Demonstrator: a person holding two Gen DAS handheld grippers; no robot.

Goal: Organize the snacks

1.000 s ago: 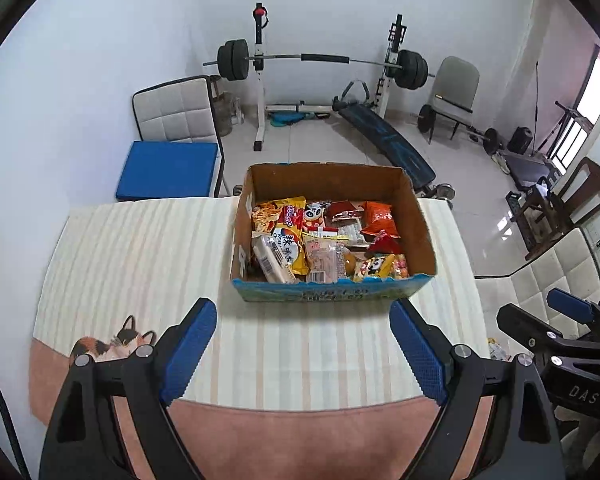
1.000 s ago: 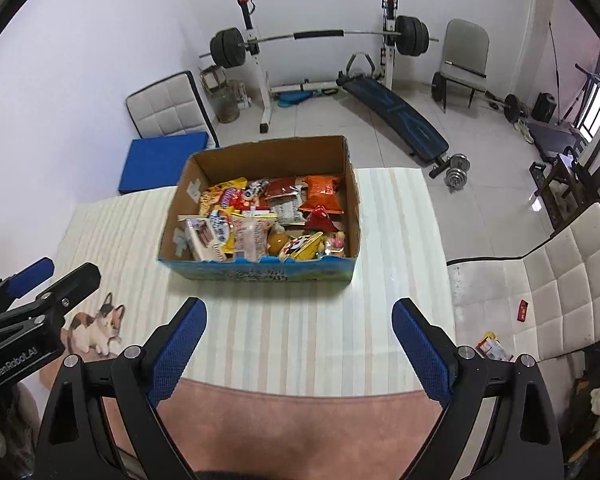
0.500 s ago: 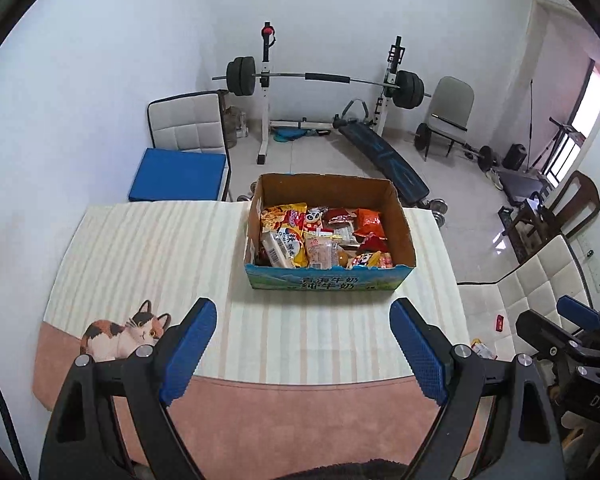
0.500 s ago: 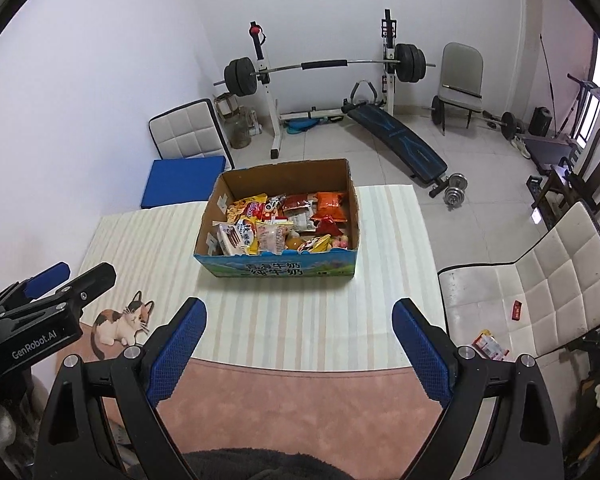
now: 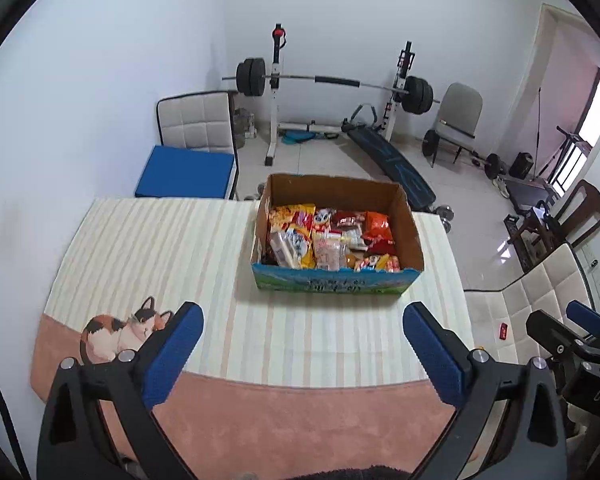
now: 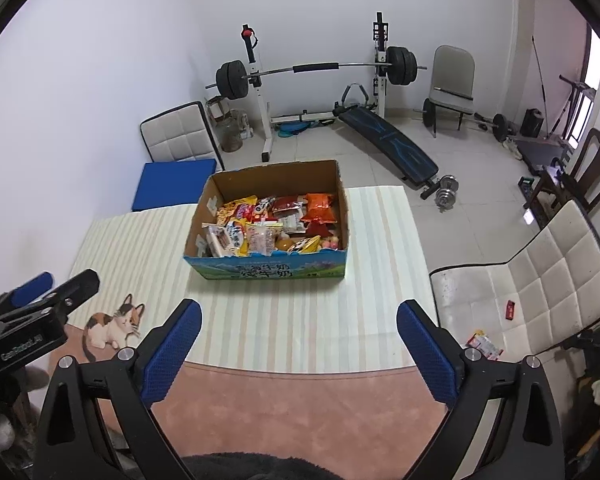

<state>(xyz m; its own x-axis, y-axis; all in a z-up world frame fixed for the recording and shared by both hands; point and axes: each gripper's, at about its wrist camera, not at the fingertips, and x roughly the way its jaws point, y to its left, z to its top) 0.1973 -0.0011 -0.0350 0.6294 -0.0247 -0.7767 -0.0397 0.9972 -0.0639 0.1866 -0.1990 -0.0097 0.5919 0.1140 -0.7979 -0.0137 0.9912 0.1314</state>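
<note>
Snack box lies ahead, well apart from both grippers, long axis crosswise. Left gripper and right gripper are spread wide, empty (neither clearly nearer).

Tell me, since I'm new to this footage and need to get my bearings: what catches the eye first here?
A cardboard box packed with bright snack packets sits on the striped tablecloth, toward the table's far right side. Both grippers, left and right, hang open and empty over the near edge, well short of the box. A printed calico cat decorates the near-left corner, and a barbell rack stands against the back wall.
</note>
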